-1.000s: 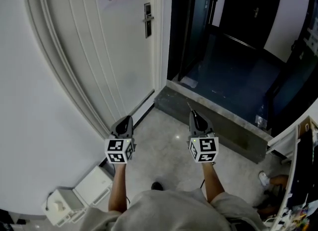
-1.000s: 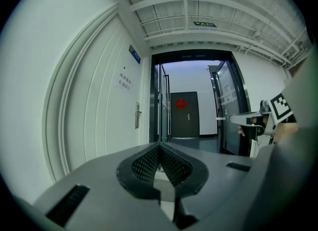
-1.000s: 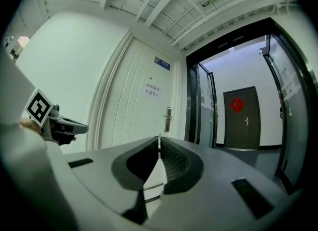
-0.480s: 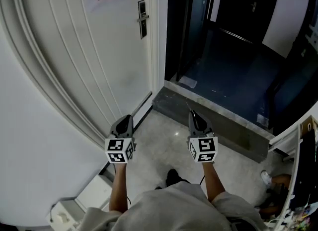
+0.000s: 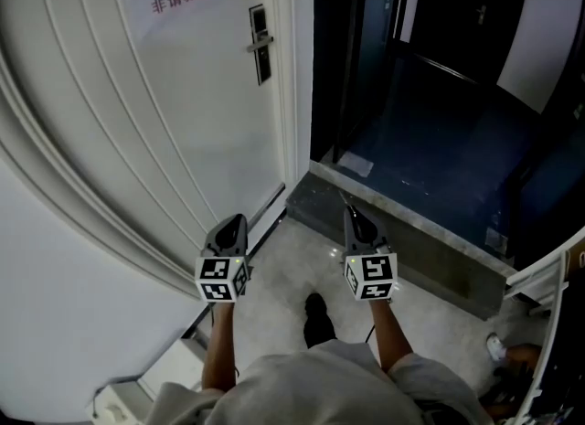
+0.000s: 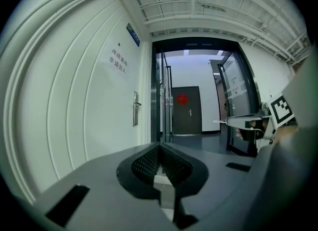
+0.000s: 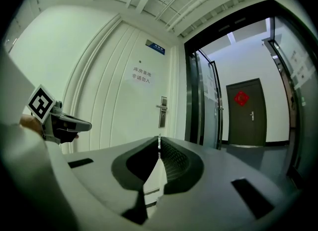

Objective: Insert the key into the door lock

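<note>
A white panelled door (image 5: 183,131) with a silver lock (image 5: 260,44) is seen beside a dark corridor (image 5: 439,140). The left claw (image 6: 159,147) is closed empty; a thin metal key (image 7: 159,139) is pinched in the right claw (image 7: 159,148).

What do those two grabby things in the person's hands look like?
Both the left gripper and the right gripper are grey and taper to a point, like beaks. Each carries a white cube with black square markers. Their pads are dark with a fine mesh pattern. The person wears a light grey short-sleeved shirt.
</note>
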`<state>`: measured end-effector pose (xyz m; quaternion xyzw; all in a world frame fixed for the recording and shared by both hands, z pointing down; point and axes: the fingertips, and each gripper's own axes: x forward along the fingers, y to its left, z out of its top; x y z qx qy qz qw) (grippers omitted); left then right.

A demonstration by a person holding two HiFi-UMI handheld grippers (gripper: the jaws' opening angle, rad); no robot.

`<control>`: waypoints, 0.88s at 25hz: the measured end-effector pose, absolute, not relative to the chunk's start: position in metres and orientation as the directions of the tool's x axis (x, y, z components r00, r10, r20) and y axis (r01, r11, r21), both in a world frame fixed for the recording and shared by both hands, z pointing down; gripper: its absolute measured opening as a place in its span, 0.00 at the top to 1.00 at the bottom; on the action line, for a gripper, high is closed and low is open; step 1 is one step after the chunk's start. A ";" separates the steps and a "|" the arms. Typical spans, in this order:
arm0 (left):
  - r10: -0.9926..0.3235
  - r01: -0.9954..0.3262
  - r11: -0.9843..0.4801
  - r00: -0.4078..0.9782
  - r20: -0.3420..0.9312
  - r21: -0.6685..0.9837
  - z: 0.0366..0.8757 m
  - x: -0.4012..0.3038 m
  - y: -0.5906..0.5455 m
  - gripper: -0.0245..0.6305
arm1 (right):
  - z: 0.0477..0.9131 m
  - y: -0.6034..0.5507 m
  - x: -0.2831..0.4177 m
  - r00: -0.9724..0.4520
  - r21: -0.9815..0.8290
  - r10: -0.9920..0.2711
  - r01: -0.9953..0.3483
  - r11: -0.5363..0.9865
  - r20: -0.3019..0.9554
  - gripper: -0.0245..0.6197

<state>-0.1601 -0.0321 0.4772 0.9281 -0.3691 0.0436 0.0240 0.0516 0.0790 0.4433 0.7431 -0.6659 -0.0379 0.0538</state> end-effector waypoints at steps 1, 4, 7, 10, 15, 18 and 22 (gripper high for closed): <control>-0.685 -0.690 -0.724 0.721 0.100 0.012 0.475 -0.150 -0.045 0.94 | 0.442 0.065 0.061 0.106 0.132 -0.994 -0.986 -0.103 0.015 0.92; -0.696 -0.699 -0.715 0.712 0.098 0.002 0.465 -0.121 -0.084 0.94 | 0.433 0.023 0.092 0.091 0.132 -0.996 -0.987 -0.088 0.013 0.92; -0.707 -0.709 -0.705 0.702 0.090 -0.012 0.452 -0.090 -0.120 0.94 | 0.421 -0.015 0.124 0.079 0.129 -0.997 -0.989 -0.078 0.002 0.92; -0.717 -0.718 -0.696 0.692 0.085 -0.017 0.444 -0.064 -0.155 0.94 | 0.414 -0.053 0.150 0.065 0.135 -0.998 -0.989 -0.065 -0.006 0.92; -0.731 -0.732 -0.681 0.678 0.075 -0.017 0.438 -0.029 -0.210 0.94 | 0.408 -0.109 0.187 0.042 0.135 -0.999 -0.990 -0.043 -0.009 0.92; -0.742 -0.743 -0.669 0.667 0.071 -0.017 0.437 -0.012 -0.239 0.94 | 0.410 -0.141 0.202 0.021 0.135 -1.000 -0.991 -0.021 -0.005 0.92; -0.748 -0.750 -0.661 0.658 0.081 -0.016 0.441 0.005 -0.274 0.94 | 0.414 -0.180 0.218 -0.001 0.136 -1.000 -0.991 0.002 0.003 0.92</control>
